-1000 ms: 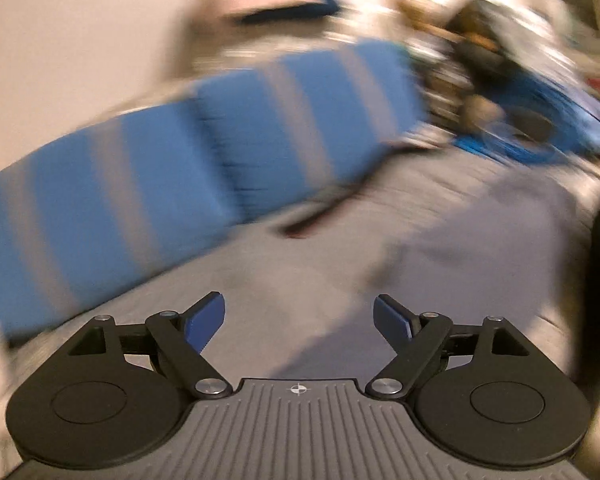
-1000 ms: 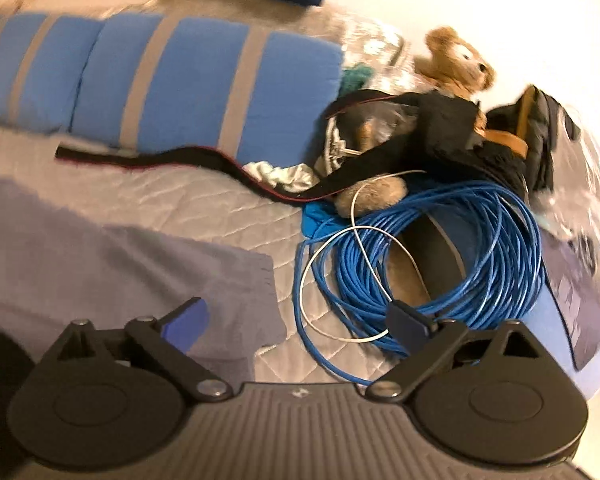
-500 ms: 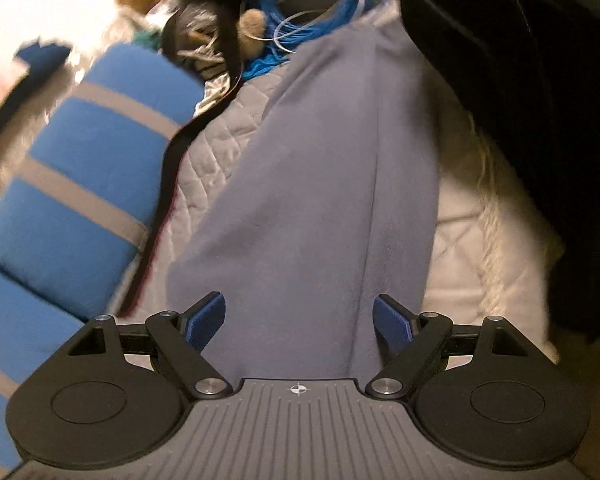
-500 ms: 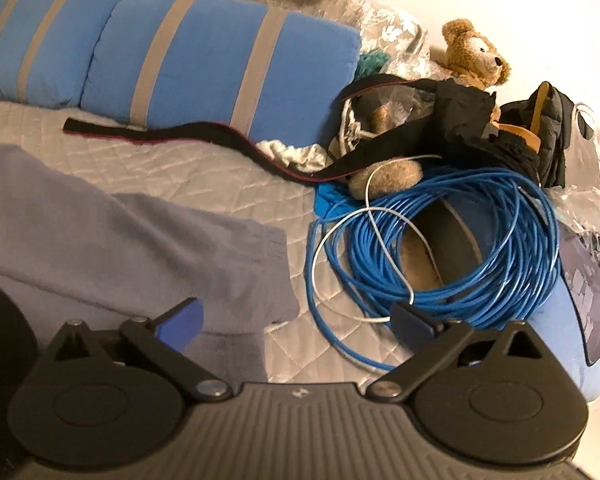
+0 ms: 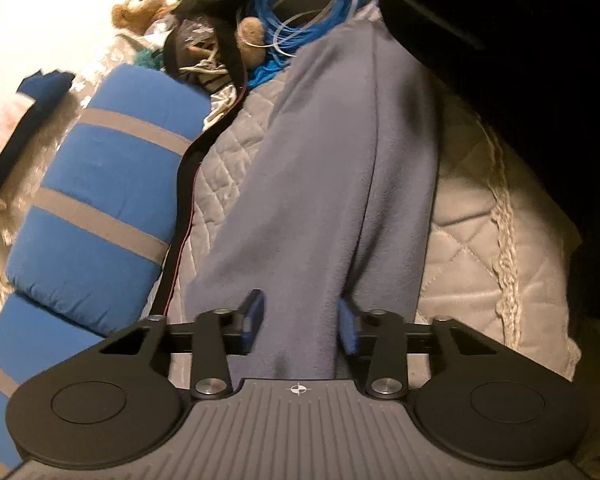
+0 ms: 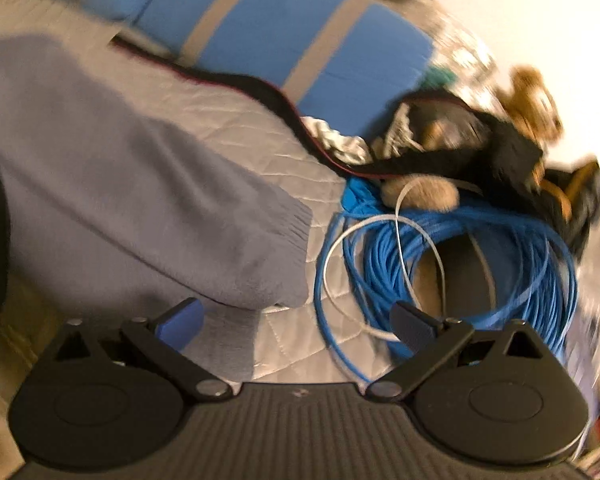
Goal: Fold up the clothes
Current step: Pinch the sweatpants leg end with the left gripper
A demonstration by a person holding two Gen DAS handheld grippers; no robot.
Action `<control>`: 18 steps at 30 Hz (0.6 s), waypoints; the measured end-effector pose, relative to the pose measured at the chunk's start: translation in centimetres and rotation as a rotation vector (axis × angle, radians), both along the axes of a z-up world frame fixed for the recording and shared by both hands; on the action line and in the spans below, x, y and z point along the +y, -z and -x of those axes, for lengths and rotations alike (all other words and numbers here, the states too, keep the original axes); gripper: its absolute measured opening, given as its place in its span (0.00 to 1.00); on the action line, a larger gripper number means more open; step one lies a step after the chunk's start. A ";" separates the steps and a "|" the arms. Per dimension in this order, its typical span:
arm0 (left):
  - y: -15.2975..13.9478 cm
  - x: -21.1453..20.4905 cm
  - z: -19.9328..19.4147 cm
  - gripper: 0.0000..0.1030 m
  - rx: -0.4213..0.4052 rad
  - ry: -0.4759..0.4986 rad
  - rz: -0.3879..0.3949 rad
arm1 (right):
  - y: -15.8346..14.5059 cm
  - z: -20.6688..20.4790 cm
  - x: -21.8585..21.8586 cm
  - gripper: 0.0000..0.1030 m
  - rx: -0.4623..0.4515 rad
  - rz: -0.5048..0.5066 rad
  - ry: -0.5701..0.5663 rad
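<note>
A grey fleece garment (image 5: 324,168) lies lengthwise on the quilted bed (image 5: 472,248), doubled along one long crease; the left gripper (image 5: 300,320) pinches its near end, the right gripper (image 6: 296,320) hangs wide open near its cuff. Shorter folds remain.

One grey-purple fleece garment (image 5: 324,168) lies on one quilted bedspread (image 5: 472,264). Two blue pillows with grey stripes (image 6: 300,48) sit at upper left. One coil of blue cable (image 6: 460,264), one white cable loop (image 6: 380,232), one teddy bear (image 5: 140,6) and one black strap (image 6: 236,84).
</note>
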State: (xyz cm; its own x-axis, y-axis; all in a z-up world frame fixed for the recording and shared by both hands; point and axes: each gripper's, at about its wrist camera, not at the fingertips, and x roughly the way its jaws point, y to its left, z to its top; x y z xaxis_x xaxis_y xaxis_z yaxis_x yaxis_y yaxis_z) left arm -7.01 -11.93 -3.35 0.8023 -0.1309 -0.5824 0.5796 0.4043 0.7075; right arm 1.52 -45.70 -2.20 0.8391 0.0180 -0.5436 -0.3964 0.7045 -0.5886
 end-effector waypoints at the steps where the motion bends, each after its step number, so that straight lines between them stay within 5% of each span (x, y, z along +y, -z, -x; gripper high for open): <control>1: -0.3 0.2 -0.1 0.18 -0.001 -0.014 0.019 | 0.3 -0.1 0.3 1.00 -0.008 0.047 -0.022; 6: -1.6 0.7 -0.8 0.08 0.003 -0.051 0.047 | 1.1 -0.3 1.7 1.00 -0.040 0.186 -0.129; 11: -3.3 2.0 -2.0 0.11 0.129 -0.081 0.165 | 2.3 -0.2 3.2 1.00 -0.053 0.295 -0.226; 13: -3.4 2.3 -2.0 0.21 0.151 -0.085 0.198 | 2.5 -0.2 3.4 1.00 -0.052 0.309 -0.239; 18: -2.2 2.0 -1.2 0.22 0.113 -0.048 0.116 | 2.9 -0.5 3.8 1.00 -0.052 0.338 -0.260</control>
State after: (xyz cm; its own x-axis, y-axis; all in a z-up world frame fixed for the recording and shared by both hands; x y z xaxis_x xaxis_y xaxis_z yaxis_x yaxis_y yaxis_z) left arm -5.85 -9.97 -1.13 0.7393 -0.1654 -0.6528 0.6311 0.5083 0.5859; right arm 1.98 -41.88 -5.07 0.8567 0.0610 -0.5121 -0.4990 0.3493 -0.7931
